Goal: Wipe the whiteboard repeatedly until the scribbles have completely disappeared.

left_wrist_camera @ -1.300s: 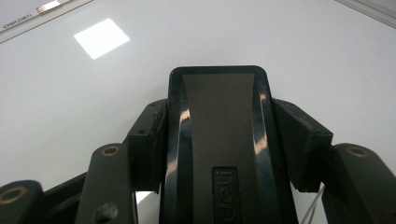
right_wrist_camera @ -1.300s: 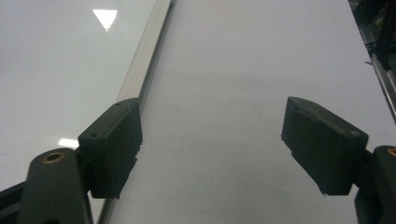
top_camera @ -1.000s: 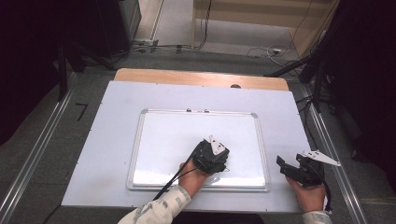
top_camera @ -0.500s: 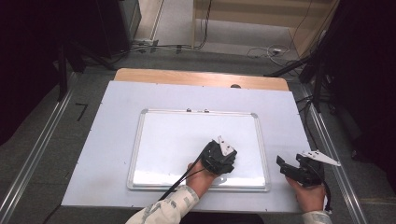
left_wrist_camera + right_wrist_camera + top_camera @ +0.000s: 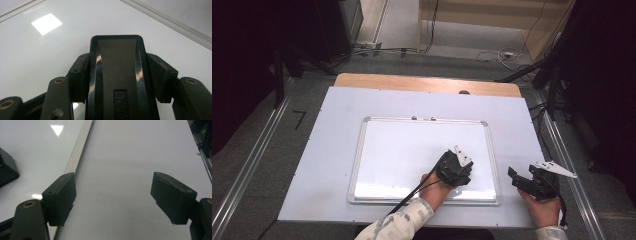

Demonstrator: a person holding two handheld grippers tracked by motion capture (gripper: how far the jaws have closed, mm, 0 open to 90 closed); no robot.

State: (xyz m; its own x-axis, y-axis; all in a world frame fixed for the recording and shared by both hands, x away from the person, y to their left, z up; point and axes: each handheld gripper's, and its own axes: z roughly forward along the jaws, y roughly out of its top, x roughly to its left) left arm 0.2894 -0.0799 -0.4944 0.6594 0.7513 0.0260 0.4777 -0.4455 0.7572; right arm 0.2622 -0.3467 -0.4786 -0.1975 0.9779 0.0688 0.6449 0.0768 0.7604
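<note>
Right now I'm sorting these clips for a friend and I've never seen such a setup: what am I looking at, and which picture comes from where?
There is no robot here. A person sits at a table with a white top and holds a hand tool with two black jaws in each hand. The wide picture comes from a fixed camera above, looking down. The other two come from small cameras riding on the tools, looking along their jaws.

A whiteboard with a silver frame lies flat on the table. The left gripper is over the board's near right part. In the left gripper view its jaws are shut on a black whiteboard eraser with a grey middle strip, just above the board's surface. The right gripper sits to the right of the board, over bare table, and the right gripper view shows its jaws wide apart, holding nothing.
</note>
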